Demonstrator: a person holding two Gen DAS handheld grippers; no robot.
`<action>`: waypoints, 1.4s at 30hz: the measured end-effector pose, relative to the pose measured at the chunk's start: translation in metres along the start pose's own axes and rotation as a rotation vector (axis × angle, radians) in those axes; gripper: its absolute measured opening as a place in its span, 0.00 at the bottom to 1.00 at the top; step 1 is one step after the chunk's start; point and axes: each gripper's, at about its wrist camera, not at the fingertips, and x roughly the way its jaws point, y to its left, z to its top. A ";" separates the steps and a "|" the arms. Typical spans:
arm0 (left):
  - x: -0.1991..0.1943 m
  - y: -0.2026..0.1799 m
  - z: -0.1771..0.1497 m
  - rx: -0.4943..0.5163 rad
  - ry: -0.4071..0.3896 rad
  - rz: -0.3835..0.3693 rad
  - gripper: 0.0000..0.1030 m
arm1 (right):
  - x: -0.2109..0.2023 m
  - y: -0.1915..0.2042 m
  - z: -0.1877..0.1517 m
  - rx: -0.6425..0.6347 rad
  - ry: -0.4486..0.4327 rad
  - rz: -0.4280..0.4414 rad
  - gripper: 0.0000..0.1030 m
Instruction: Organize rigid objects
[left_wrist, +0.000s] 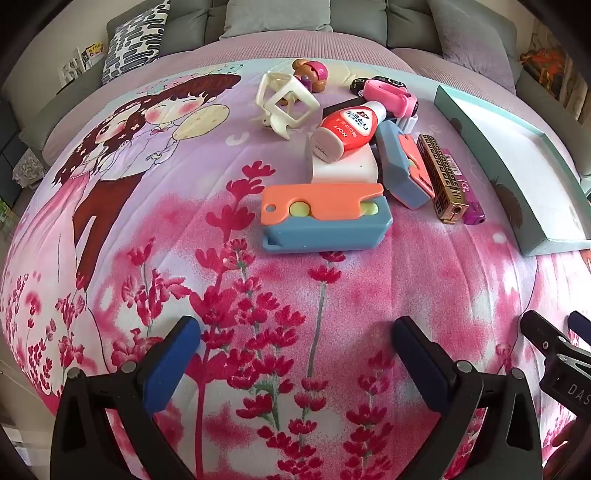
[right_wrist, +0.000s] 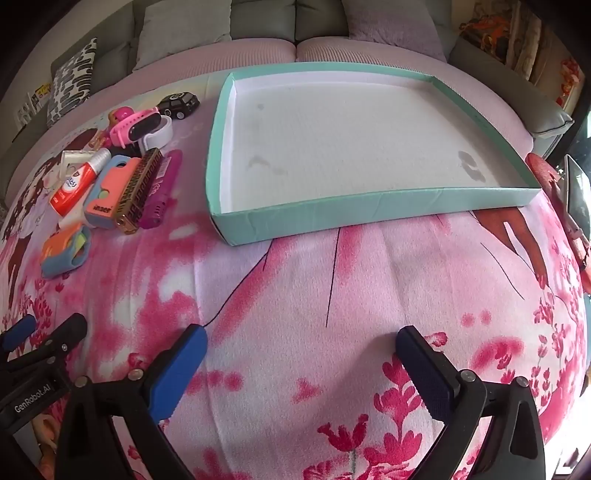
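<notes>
A shallow teal cardboard tray (right_wrist: 369, 206) with a bare white floor sits on the pink floral bedspread (right_wrist: 314, 295), and left of it lies the clutter of rigid objects, nearest an orange-and-blue plastic case (left_wrist: 325, 218). Beyond the tray stand grey sofa cushions (right_wrist: 184, 33). Nearer than the tray, the left gripper (left_wrist: 295, 354) and right gripper (right_wrist: 301, 362) hover spread wide, holding nothing.

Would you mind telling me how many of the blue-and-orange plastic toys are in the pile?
2. One blue-and-orange toy lies nearest the jaws, at the pile's front edge; the other leans beside the gold lighter, partly under the red tube. More may be hidden beneath.
</notes>
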 end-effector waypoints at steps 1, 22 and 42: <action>0.000 0.000 0.000 0.004 -0.001 0.008 1.00 | 0.000 0.000 0.000 0.002 0.002 0.004 1.00; -0.001 0.000 0.000 0.002 -0.002 0.002 1.00 | 0.000 0.001 -0.003 0.002 0.007 0.005 1.00; 0.000 0.000 0.000 0.001 -0.002 0.001 1.00 | 0.003 -0.004 -0.002 0.011 0.011 0.016 1.00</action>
